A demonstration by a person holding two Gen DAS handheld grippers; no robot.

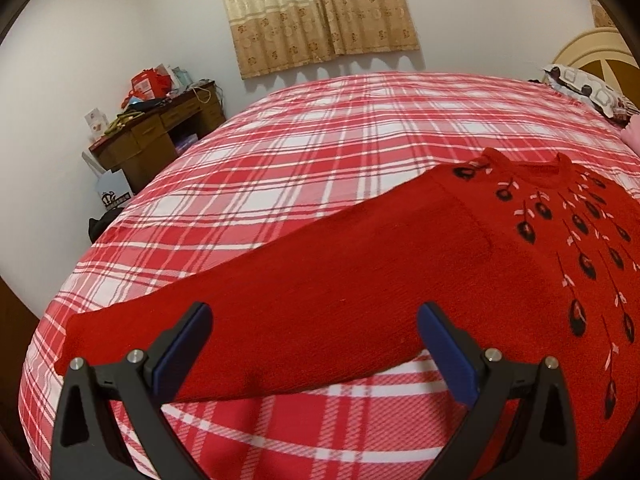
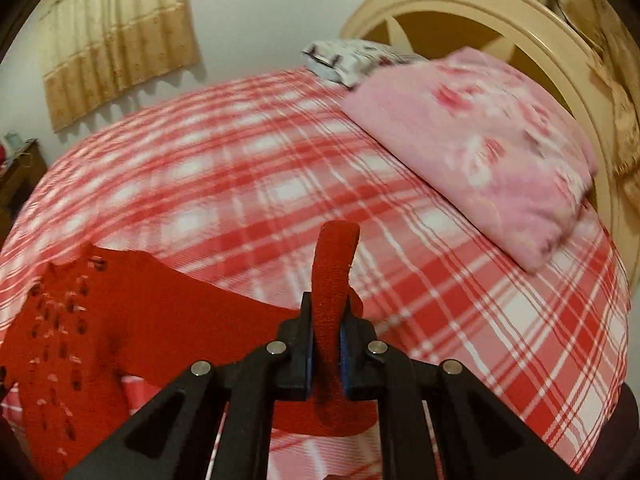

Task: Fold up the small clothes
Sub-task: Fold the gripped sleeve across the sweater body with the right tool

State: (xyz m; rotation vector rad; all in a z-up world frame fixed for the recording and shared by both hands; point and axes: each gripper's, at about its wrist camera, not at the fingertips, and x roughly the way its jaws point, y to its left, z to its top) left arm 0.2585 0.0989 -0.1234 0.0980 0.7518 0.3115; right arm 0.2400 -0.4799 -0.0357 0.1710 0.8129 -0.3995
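A small red knit sweater (image 1: 420, 264) with black and white flower stitching lies spread on the red and white plaid bed (image 1: 304, 148). Its one sleeve stretches left toward the bed's edge. My left gripper (image 1: 316, 344) hangs open just above that sleeve, blue pads wide apart, the cloth between them but untouched. In the right wrist view the sweater (image 2: 80, 340) lies at lower left, and my right gripper (image 2: 326, 344) is shut on the other sleeve's cuff (image 2: 334, 268), which stands up in a fold between the pads, lifted off the plaid bed (image 2: 240, 184).
A folded pink flowered blanket (image 2: 480, 148) and a patterned pillow (image 2: 348, 60) lie by the cream headboard (image 2: 460, 4). A cluttered wooden desk (image 1: 160, 132) stands left of the bed under beige curtains (image 1: 316, 12). A paper bag (image 1: 114, 192) sits on the floor.
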